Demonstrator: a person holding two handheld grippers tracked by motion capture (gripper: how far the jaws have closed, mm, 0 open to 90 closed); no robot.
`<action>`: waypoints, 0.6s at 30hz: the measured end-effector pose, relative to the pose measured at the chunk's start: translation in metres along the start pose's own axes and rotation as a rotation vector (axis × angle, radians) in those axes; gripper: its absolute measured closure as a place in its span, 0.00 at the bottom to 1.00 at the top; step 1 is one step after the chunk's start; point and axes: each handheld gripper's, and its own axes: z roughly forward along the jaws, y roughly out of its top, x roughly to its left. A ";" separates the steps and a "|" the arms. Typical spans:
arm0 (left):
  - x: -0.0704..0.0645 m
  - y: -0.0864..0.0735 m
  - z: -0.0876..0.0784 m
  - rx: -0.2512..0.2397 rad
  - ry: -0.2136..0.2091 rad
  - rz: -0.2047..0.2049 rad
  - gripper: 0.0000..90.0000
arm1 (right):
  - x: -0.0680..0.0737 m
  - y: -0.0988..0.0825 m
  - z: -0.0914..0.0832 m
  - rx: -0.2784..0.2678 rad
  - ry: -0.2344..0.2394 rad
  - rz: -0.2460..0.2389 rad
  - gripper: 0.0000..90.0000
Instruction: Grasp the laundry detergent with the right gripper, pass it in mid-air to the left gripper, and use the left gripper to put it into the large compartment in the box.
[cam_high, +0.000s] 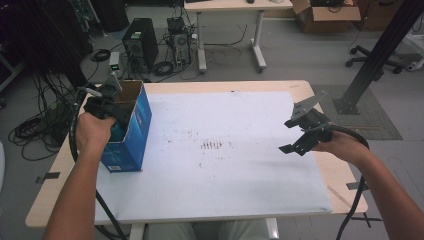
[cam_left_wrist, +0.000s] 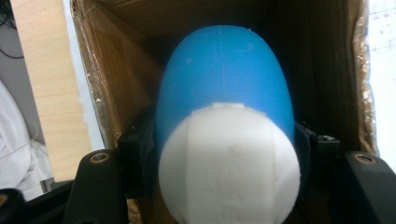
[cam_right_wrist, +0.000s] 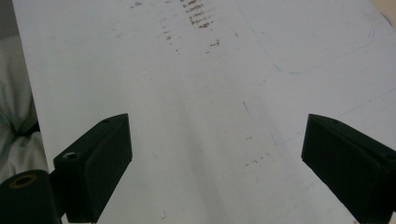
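Observation:
An open blue cardboard box (cam_high: 131, 131) stands on the left side of the white sheet (cam_high: 225, 170). My left gripper (cam_high: 111, 107) reaches into its open top. In the left gripper view, my left gripper (cam_left_wrist: 224, 156) is shut on a blue and white egg-shaped capsule (cam_left_wrist: 224, 84), white end nearest the camera, inside the brown walls of the box (cam_left_wrist: 116, 70). My right gripper (cam_high: 296, 135) hovers over the sheet's right edge. It stands open (cam_right_wrist: 217, 158), with only bare white sheet (cam_right_wrist: 210, 70) between its jaws.
Small brown marks (cam_high: 211, 145) dot the sheet's middle. The wooden table (cam_high: 345, 175) shows around the sheet. On the floor beyond are a computer tower (cam_high: 140, 42), tangled cables, a second desk (cam_high: 230, 30), a cardboard carton (cam_high: 325, 15) and a dark slanted post (cam_high: 385, 45).

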 end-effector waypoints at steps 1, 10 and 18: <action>0.000 0.000 -0.001 -0.002 -0.004 -0.001 0.41 | 0.000 0.000 0.000 0.000 0.001 0.003 0.09; 0.002 0.002 -0.023 -0.041 -0.005 -0.001 0.30 | 0.002 -0.001 -0.002 -0.001 0.000 0.002 0.09; 0.002 0.001 -0.049 -0.087 -0.007 0.008 0.27 | 0.004 -0.002 -0.007 -0.007 -0.007 0.004 0.09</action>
